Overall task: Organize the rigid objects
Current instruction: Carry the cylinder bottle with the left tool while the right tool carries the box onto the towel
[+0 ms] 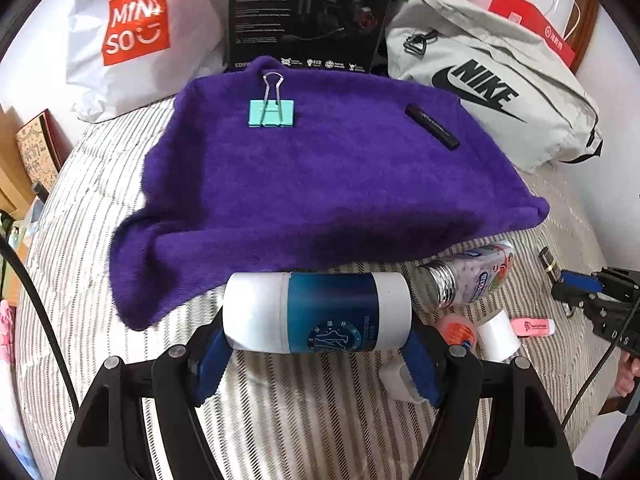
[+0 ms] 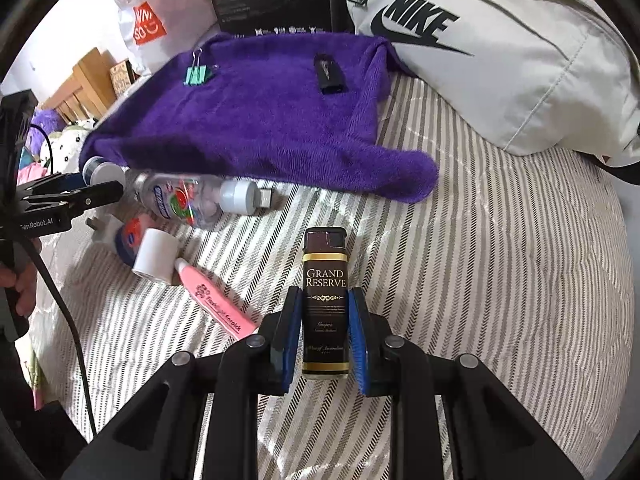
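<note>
Your left tool is clamped across a white cylinder with a glossy blue band, blue pads on its two flat ends, the cylinder crosswise and lifted just off the bed

Your right tool is closed narrow on a small rectangular lighter, dark glossy wrap with gold bands and "GRAND RESERVE" print, standing upright between the ribbed blue pads

Bed cover is quilted, grey-and-white herringbone stripes. Fuzzy purple towel lies spread on it, front edge rumpled. On the towel: a teal metal binder clip with wire handles, far left; a matte black stick-shaped bar, far right, well apart from the clip

Loose pile on the striped cover near the towel's front edge:
- clear plastic bottle lying on its side, printed label, white cap
- small metal USB plug just beside that cap
- small white cylinder, smooth
- pink highlighter, lying flat
- orange-and-blue tube, partly hidden

Behind the towel: soft grey Nike bag, crinkled white Miniso bag, rigid black printed box
</note>
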Available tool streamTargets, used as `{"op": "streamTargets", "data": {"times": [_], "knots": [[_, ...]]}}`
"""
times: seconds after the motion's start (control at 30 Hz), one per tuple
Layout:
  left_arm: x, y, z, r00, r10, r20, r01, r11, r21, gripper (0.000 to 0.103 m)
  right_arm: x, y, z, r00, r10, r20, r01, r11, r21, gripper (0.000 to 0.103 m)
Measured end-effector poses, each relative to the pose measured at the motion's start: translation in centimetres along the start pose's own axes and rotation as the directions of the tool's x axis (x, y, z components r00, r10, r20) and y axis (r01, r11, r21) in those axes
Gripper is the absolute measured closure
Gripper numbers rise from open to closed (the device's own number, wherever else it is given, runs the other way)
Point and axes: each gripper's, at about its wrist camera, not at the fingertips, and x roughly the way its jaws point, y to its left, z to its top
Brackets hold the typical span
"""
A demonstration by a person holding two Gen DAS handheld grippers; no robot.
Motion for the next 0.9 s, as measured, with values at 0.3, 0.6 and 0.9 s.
{"op": "streamTargets", "data": {"times": [0.3, 0.6, 0.9], "knots": [[-2.1, 1.7, 0.5, 0.999, -0.002, 0.04, 0.004, 0.999, -0.032, 0.029, -2.5, 0.5, 1.8, 0.998, 0.031, 0.047, -0.03, 0.999, -0.014, 0.08], [-3.1, 2.8, 2.8, 0.996, 0.001, 0.085, 0.002, 0.999, -0.037, 0.029, -3.4, 1.8, 5.9, 0.994, 0.061, 0.093, -0.057, 0.998, -0.041, 0.08], [-1.7, 3.4, 6.2, 0.995, 0.021, 0.097, -0.018, 0.999, -0.033, 0.029, -1.3, 2.0, 10.4, 0.992, 0.064, 0.108, -0.062, 0.998, -0.028, 0.08]]}}
